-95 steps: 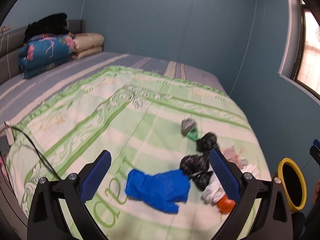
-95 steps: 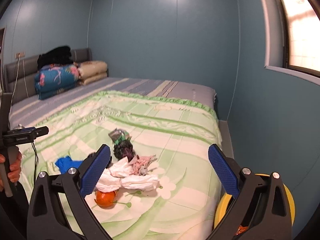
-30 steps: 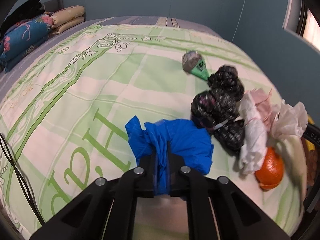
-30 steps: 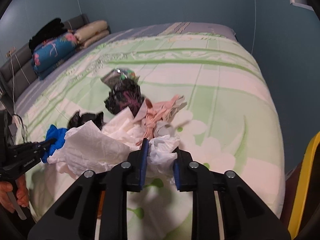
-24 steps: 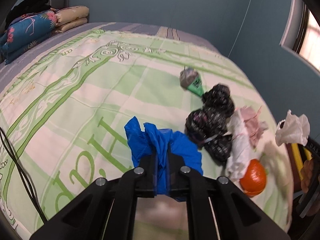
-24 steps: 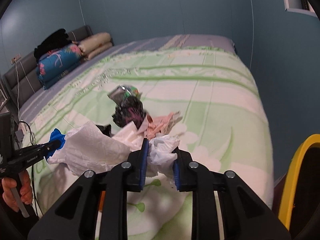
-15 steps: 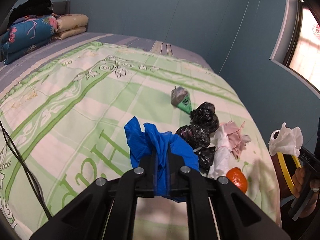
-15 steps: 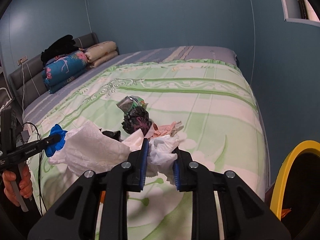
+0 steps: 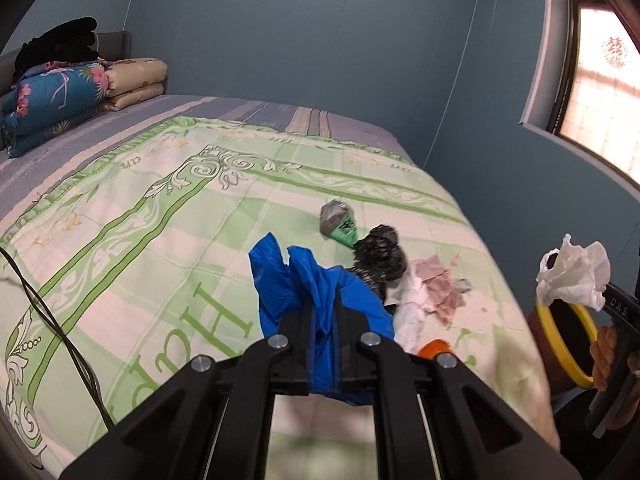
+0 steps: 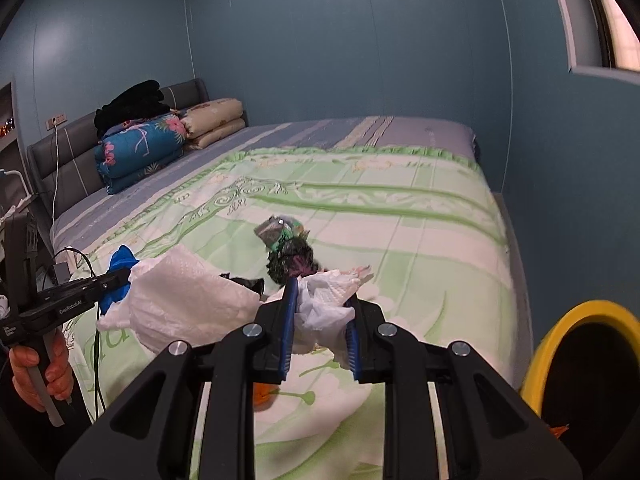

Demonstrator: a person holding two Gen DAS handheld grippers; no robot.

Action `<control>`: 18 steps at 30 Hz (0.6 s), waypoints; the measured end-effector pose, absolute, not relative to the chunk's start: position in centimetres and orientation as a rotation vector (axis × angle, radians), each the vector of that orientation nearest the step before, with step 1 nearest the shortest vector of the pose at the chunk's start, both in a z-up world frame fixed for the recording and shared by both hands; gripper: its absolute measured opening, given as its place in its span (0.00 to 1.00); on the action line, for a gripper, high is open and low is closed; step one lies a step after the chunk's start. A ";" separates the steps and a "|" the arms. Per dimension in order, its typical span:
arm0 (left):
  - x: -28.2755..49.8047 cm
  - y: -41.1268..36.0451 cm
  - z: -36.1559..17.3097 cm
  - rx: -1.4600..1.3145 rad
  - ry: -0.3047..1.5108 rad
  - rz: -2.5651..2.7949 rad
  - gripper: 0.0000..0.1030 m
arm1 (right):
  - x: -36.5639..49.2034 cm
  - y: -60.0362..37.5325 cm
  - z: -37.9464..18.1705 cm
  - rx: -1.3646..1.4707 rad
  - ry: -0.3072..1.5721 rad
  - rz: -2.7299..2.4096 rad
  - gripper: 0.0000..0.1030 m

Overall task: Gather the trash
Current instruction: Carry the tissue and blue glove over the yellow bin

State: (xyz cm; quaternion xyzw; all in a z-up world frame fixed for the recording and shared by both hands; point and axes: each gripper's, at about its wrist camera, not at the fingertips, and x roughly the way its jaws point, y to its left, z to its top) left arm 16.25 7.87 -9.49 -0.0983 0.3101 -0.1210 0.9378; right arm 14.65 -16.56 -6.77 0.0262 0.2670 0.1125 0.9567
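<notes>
My left gripper (image 9: 325, 312) is shut on a crumpled blue plastic bag (image 9: 304, 280) and holds it above the bed. My right gripper (image 10: 320, 308) is shut on a white tissue wad (image 10: 188, 300); in the left wrist view the tissue (image 9: 576, 276) hangs just above the yellow-rimmed bin (image 9: 576, 356). On the green quilt lie black bags (image 9: 380, 256), a grey-green wrapper (image 9: 338, 224), pink and white paper scraps (image 9: 428, 292) and an orange (image 9: 434, 347). The bin's rim (image 10: 576, 320) shows at the lower right of the right wrist view.
The bed (image 9: 160, 220) has folded blankets and dark clothes (image 9: 56, 80) stacked at its head. A black cable (image 9: 60, 328) runs over the near left edge. Blue walls enclose the far and right sides, with a window (image 9: 600, 92) at the right.
Both grippers have risen from the quilt with their loads. The right gripper has carried the tissue rightward to above the bin. The left gripper has lifted the blue bag higher.
</notes>
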 end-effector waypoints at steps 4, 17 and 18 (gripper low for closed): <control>15.6 7.1 -8.1 -0.186 0.612 -0.256 0.05 | 13.5 -17.6 -5.4 0.040 0.523 0.200 0.20; 13.1 2.5 -2.3 -0.126 0.522 -0.340 0.05 | 8.1 -22.8 -1.8 0.039 0.446 0.103 0.20; 12.9 2.2 -2.0 -0.120 0.515 -0.344 0.05 | 7.6 -23.2 -1.5 0.040 0.440 0.095 0.20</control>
